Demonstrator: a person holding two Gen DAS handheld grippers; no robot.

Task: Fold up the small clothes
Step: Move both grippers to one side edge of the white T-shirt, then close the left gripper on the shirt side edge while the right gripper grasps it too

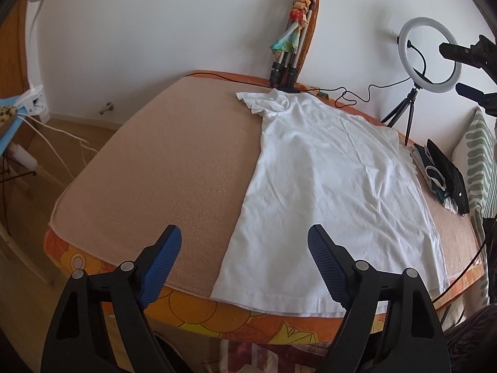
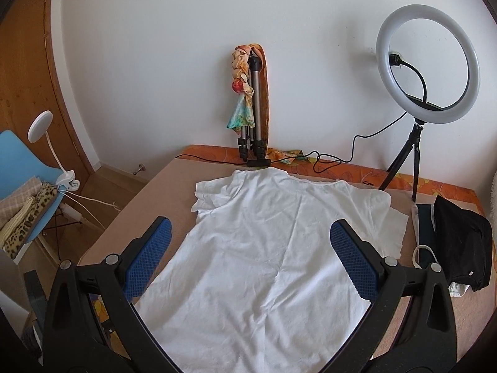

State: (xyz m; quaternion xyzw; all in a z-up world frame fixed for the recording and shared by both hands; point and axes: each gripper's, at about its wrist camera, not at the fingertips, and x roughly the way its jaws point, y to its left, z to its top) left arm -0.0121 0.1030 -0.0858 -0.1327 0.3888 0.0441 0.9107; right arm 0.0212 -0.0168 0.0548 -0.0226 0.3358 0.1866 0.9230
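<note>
– Left view?
– My left tongs point(image 1: 245, 248) hang wide and empty over the near hem of the white T-shirt point(image 1: 323, 180), which lies flat on the bed point(image 1: 149, 155). I'd pinch the hem corner, both layers.

– Right view?
– My right tongs point(image 2: 248, 242), wide and empty above the T-shirt point(image 2: 273, 248), should take the matching corner, so the fold stays square.

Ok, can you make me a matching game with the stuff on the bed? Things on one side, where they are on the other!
Things:
1. white T-shirt
2. ring light
3. black clothes
4. folded tripod

Places:
A. leaning upright on the wall
B. spread flat on the bed
C. standing on its own little tripod
D. heaped right of the shirt

Pairs: 1-B, 2-C, 3-D, 4-A
</note>
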